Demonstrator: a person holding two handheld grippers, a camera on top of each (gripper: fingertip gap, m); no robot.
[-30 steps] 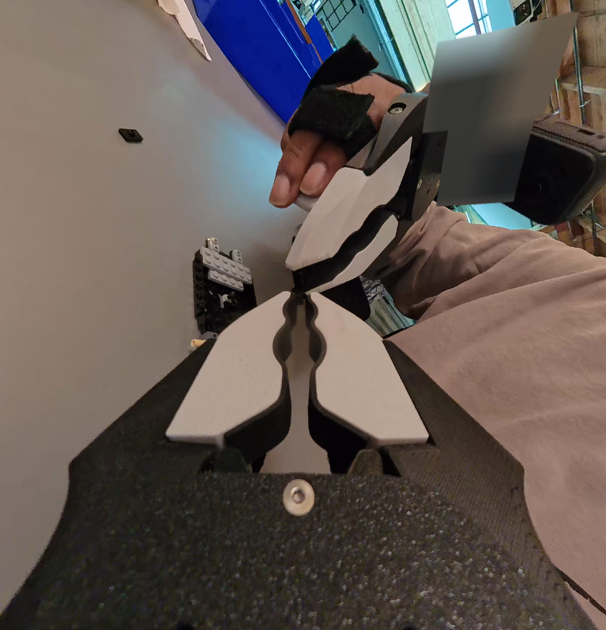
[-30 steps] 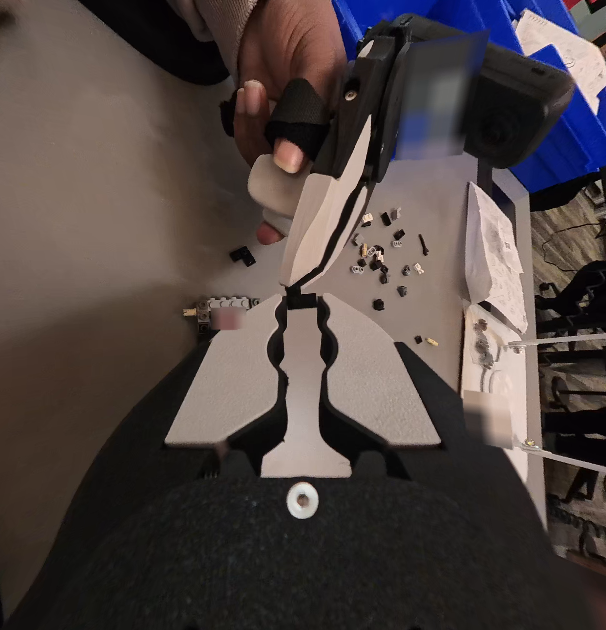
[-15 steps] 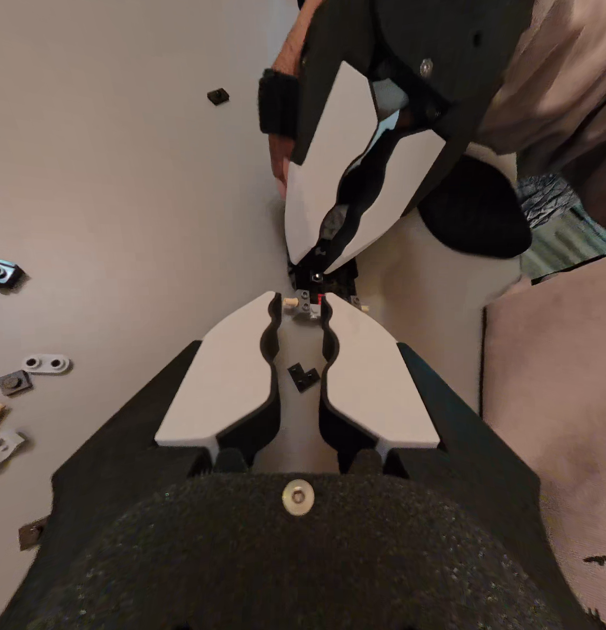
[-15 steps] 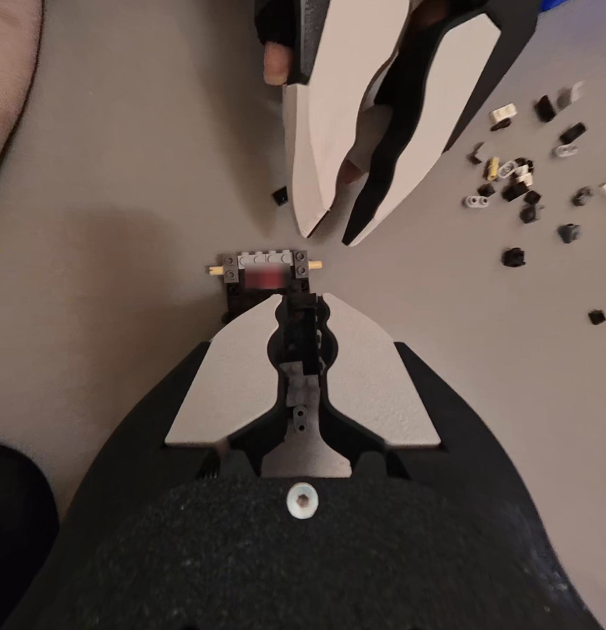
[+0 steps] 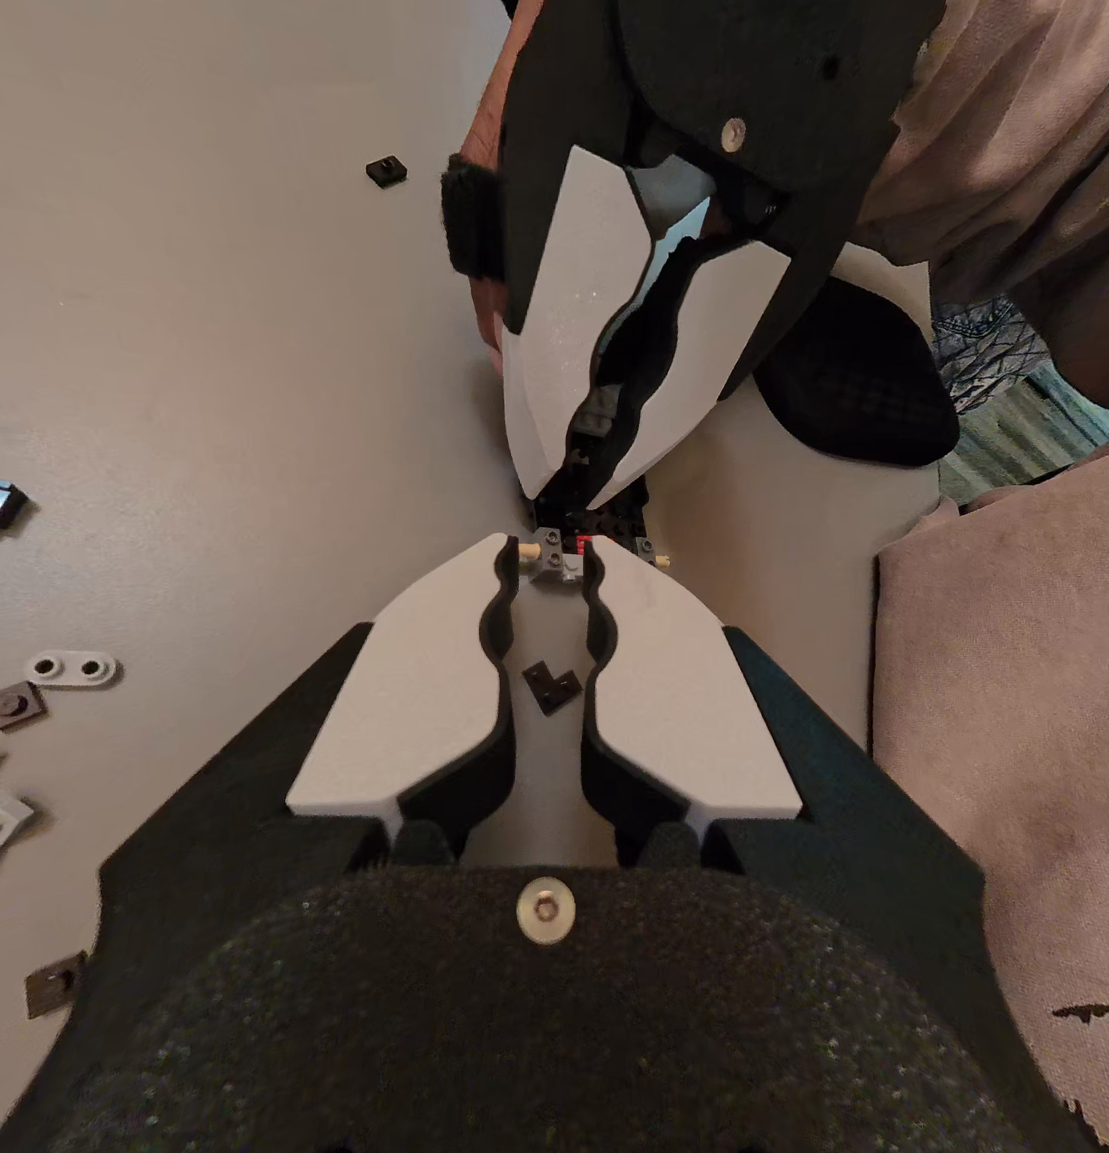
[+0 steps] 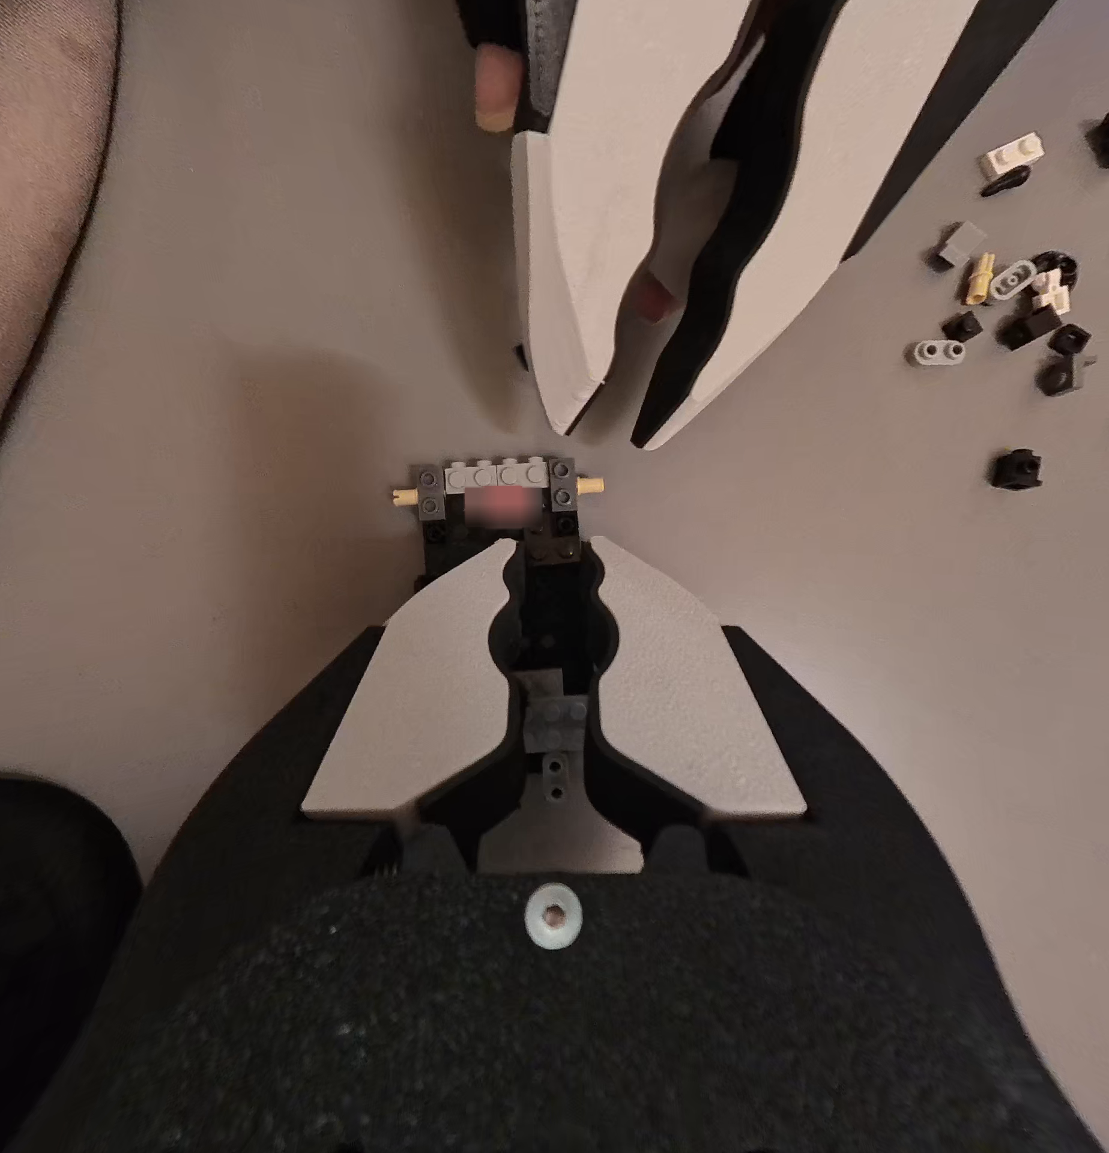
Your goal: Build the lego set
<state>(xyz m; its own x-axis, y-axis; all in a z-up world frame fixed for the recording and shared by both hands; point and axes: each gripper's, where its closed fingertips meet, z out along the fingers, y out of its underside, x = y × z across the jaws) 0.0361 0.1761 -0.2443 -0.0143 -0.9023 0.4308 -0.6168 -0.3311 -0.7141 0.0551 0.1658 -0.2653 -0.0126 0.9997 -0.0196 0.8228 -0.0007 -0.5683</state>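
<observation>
The black and grey lego model (image 6: 498,477) lies on the grey table, with tan pins sticking out at both sides. My right gripper (image 6: 553,543) is over it, shut on a small black studded brick (image 6: 552,552) that rests against the model's top. In the left wrist view, the right gripper (image 5: 564,499) points down at the model (image 5: 552,558). My left gripper (image 5: 547,543) is open and empty, just short of the model. It also shows in the right wrist view (image 6: 601,437), with its tips apart. A black L-shaped piece (image 5: 552,686) lies on the table between its fingers.
Several loose small pieces (image 6: 1026,299) lie at the right, and a lone black brick (image 6: 1013,468) sits nearer. More flat pieces (image 5: 71,667) lie to the left, and a black plate (image 5: 386,170) farther off. A person's sleeve (image 5: 1007,686) covers the right side. Only a small space, under 4 cm, lies between the two pairs of fingers. The black plate (image 5: 386,170) sits 15 cm or so from the ends of my right fingers.
Both grippers came down from mid-air to the model on the table. The left gripper opened from nearly shut. The right gripper kept the small black brick and brought it onto the model.
</observation>
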